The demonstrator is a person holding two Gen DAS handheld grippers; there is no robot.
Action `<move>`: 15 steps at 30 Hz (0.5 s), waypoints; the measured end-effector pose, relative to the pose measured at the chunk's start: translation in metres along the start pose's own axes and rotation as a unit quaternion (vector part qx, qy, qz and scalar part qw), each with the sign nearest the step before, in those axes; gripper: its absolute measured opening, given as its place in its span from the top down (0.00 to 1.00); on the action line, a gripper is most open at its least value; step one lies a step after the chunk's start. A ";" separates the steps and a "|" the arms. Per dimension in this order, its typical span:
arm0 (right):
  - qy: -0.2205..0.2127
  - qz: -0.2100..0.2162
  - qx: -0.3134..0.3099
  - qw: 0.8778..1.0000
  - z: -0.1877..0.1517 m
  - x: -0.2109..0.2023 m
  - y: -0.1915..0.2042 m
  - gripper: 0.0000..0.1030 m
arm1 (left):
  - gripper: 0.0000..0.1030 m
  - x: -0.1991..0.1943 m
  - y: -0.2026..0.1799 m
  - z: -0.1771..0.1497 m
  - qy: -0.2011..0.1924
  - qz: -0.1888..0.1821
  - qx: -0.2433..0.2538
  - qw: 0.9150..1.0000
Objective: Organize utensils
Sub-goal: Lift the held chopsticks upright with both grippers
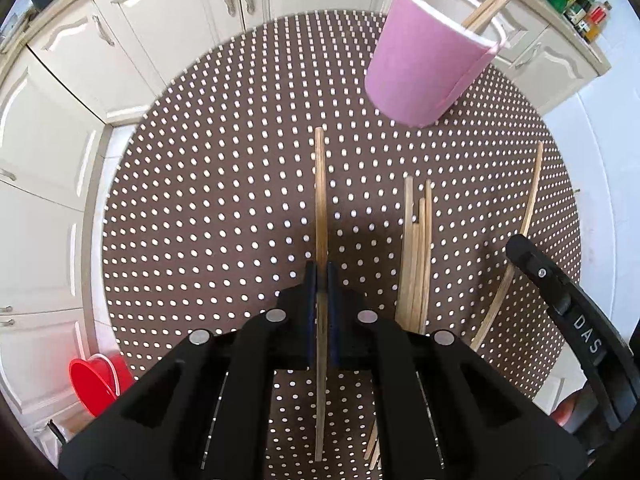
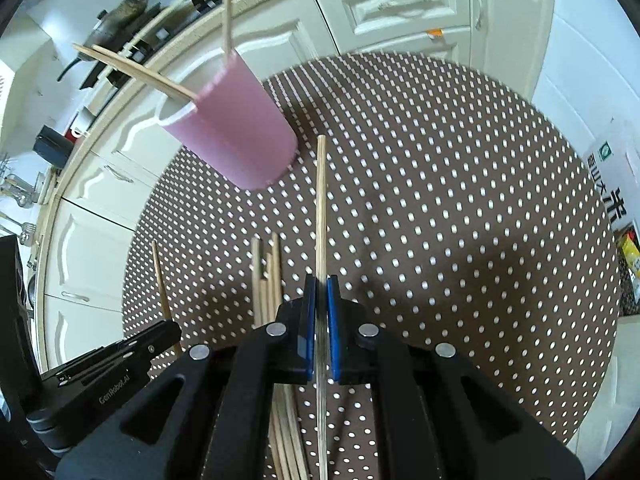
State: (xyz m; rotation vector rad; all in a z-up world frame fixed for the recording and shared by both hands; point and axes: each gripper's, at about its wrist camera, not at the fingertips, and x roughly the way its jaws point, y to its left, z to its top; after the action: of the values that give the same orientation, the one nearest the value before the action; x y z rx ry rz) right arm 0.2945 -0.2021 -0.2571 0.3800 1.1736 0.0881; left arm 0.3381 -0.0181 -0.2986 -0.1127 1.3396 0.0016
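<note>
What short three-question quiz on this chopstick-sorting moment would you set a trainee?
1. True or false: the pink cup already holds some chopsticks.
2. What is the left gripper shut on?
A. a chopstick
B. a spoon
C. nothing
3. Fill in: the loose bundle of chopsticks lies on the ____ tablecloth.

Key
1. True: several sticks lean out over its rim in both views.
2. A: its pads press on one chopstick. The right gripper likewise clamps another chopstick.
3. Brown, with white dots.
</note>
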 end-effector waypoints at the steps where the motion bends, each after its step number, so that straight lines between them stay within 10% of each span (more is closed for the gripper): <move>1: -0.006 0.002 -0.002 1.000 0.002 -0.004 0.002 0.96 | 0.94 -0.003 0.001 -0.004 -0.004 0.000 0.001 1.000; 15: -0.071 0.028 -0.038 0.996 0.029 -0.045 0.022 0.95 | 0.94 -0.088 0.017 -0.015 -0.079 0.010 -0.007 0.997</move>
State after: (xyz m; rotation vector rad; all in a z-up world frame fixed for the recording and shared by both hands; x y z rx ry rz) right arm 0.3067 -0.2011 -0.2006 0.3461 1.0171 0.1509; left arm 0.3024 0.0029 -0.2179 -0.1090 1.1835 0.0367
